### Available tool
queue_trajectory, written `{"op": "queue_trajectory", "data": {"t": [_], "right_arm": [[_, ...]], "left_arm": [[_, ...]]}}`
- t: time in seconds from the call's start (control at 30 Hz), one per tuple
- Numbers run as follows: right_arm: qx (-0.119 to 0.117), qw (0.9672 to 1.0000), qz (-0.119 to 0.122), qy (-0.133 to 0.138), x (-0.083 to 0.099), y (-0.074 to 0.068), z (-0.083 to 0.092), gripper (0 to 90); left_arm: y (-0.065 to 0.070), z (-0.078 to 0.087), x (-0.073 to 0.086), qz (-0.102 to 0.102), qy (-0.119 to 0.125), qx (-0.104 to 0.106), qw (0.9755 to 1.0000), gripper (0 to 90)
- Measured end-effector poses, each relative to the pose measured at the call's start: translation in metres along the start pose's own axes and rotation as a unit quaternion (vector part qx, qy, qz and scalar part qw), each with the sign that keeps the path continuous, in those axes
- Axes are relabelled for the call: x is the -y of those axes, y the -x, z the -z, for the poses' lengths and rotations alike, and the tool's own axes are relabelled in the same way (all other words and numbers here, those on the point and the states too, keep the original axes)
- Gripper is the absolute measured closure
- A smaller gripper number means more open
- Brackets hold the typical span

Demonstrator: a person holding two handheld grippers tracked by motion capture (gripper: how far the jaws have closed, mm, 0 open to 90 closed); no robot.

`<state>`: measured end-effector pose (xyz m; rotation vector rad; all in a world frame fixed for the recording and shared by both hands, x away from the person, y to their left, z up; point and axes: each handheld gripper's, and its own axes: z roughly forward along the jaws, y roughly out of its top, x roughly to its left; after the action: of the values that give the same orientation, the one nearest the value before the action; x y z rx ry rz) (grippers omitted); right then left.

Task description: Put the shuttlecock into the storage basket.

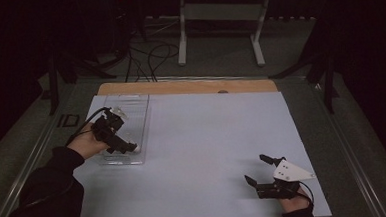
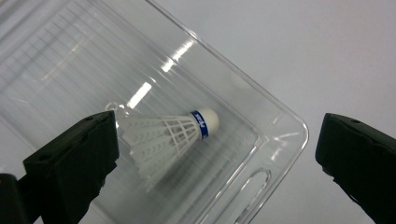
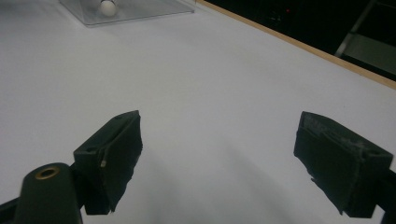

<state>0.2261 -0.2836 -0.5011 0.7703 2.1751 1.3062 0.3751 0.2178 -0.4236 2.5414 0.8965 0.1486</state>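
Dark room, cables and a white metal stand [image 1: 221,17] on the floor behind; the desk [image 1: 208,152] has a white sheet over it, with a wooden strip bare along the far edge.

Left side: a clear plastic tray [image 1: 135,104] lies near the far-left corner of the desk, long side running front to back. The left gripper [image 1: 125,148] hangs over the tray's near end, jaws spread wide, nothing between the pads. Below it a white shuttlecock [image 2: 163,137] lies on its side on the tray floor, cork with a blue band pointing toward the tray's rounded corner, feather skirt toward the left jaw. It touches neither jaw, so it looks released into the tray, probably just dropped there; the tray wall would keep it from rolling off.

Middle of the desk: bare sheet.

Right side: the right gripper [image 1: 258,170] sits low near the near-right corner, well apart from the tray, jaws wide apart and empty, looks parked while the left hand works.

Views: the left gripper view gives the shuttlecock's lie, blue band and tray ribbing; in the high view it is just a pale speck by the jaws. The right gripper view catches the tray's near end far off with the cork showing through the wall [image 3: 108,6], plus the wooden edge.
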Motion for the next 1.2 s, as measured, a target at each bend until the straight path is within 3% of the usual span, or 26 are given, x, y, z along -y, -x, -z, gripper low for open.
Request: {"op": "queue_trajectory", "data": {"t": [0.1,0.27,0.33,0.43,0.63,0.9,1.2], "right_arm": [[-0.001,1.0,-0.001,0.0,0.0,0.0,0.0,14.9],[-0.001,1.0,0.0,0.001,0.0,0.0,0.0,15.0],[0.0,1.0,0.0,0.0,0.0,0.0,0.0,14.9],[-0.001,1.0,0.0,0.001,0.0,0.0,0.0,14.9],[0.0,1.0,-0.002,0.002,0.0,0.0,0.001,15.0],[0.0,1.0,-0.004,0.001,0.001,0.0,0.001,14.9],[0.0,1.0,-0.006,-0.001,0.001,0.001,0.002,15.0]], "left_arm": [[0.002,0.0,-0.003,-0.007,-0.01,-0.01,0.9999,0.2],[0.005,0.0,-0.006,-0.006,-0.01,-0.009,0.9999,0.2],[0.007,0.001,-0.008,-0.01,0.003,-0.017,0.9998,0.2],[0.008,0.002,-0.011,0.001,0.017,-0.007,0.9998,0.2],[0.016,0.004,-0.019,-0.001,0.048,-0.009,0.9988,0.2],[0.029,0.005,-0.032,-0.017,0.058,0.006,0.9982,0.2],[0.038,0.0,-0.042,-0.027,0.071,0.043,0.9962,0.2]]}}
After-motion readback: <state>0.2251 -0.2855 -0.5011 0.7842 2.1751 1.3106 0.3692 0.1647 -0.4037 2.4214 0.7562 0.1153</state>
